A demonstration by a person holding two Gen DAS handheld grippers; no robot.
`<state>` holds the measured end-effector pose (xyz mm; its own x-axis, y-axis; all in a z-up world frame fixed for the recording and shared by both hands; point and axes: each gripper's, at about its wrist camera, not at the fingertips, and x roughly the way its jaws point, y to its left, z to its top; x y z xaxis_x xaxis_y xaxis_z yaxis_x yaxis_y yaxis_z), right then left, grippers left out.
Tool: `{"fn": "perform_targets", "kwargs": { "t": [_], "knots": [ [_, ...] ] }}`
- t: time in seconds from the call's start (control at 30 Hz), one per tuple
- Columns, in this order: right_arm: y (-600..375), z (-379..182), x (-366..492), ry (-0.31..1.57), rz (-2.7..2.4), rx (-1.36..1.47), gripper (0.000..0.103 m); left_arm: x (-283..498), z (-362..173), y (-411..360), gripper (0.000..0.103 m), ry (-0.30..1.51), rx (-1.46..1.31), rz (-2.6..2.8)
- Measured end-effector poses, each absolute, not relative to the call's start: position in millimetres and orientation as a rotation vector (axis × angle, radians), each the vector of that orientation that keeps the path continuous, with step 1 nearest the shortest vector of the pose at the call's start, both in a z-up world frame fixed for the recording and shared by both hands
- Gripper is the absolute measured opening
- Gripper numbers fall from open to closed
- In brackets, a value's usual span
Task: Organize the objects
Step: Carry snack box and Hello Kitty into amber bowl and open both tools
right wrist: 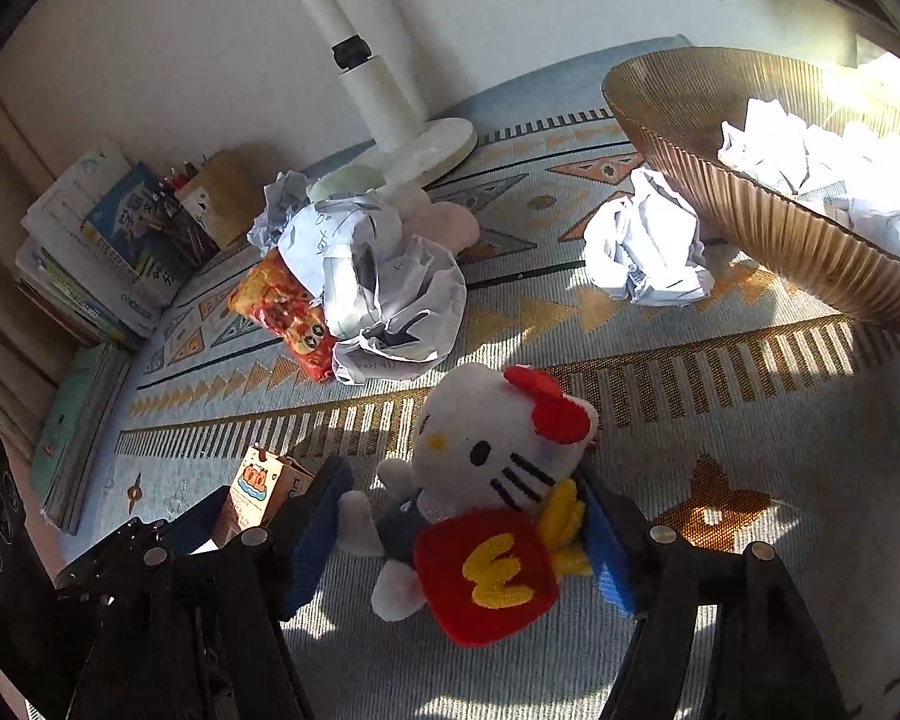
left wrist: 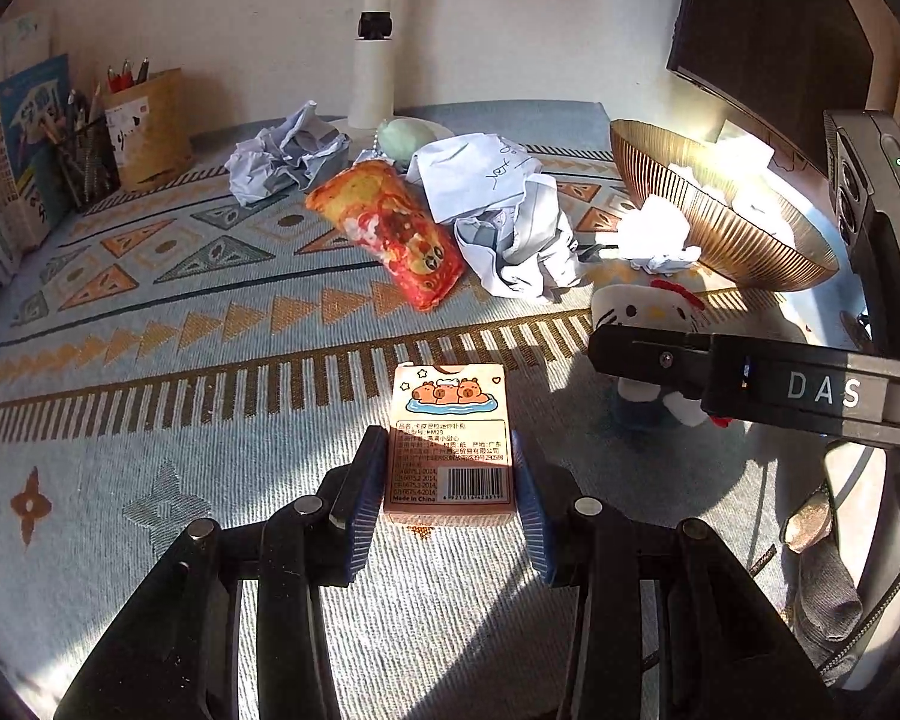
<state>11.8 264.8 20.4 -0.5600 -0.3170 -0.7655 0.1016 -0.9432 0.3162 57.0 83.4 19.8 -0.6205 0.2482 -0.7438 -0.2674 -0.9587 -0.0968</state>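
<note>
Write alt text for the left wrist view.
The left gripper clamps a small card box with cartoon capybaras above a patterned rug. Beyond lie crumpled papers, a pizza-print pouch and a ribbed bowl.

Strong sunlight came from the right side and fell in hard patches on the pale blue woven rug with orange triangles [left wrist: 210, 312]. The ribbed golden-brown bowl [left wrist: 720, 222] and the crumpled white paper ball [left wrist: 660, 237] beside it were overexposed, with glare and lost detail. The left part of the scene was dimmer. Sharp dark shadows lay near the black gripper parts. Both fisheye pictures bent strongly at the edges, with black corners. The centre was sharp; the near black parts looked a little soft.
</note>
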Motion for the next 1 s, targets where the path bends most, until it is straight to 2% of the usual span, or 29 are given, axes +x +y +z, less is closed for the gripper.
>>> {"fn": "perform_targets", "kwargs": {
  "t": [0.1,0.2,0.23,0.53,0.67,0.87,1.0],
  "knots": [
    [249.5,22.2,21.9,-0.194,-2.617,1.31,0.067,57.4,19.6,87.5,0.038,0.066,-1.182,2.592],
    [238.6,34.5,35.3,-0.07,-2.698,1.196,0.045,59.6,22.0,89.4,0.038,0.081,-1.156,2.604],
    [239.0,37.7,39.8,-0.078,-2.694,1.166,0.043,61.3,23.3,89.4,0.038,0.087,-1.139,2.619],
    [281.6,72.8,84.6,-0.052,-2.836,1.042,0.043,81.0,42.5,112.4,0.037,0.152,-1.107,2.693],
    [313.9,90.7,92.3,-0.128,-2.901,1.018,0.043,90.0,58.4,142.2,0.037,0.255,-1.01,2.705],
    [365.4,95.9,95.5,-0.375,-2.923,1.04,0.043,95.2,70.6,173.8,0.037,0.316,-0.943,2.679],
    [411.4,145.4,104.7,-0.557,-2.998,0.827,0.043,87.3,92.5,182.1,0.037,0.314,-0.892,2.652]
  ]
}}
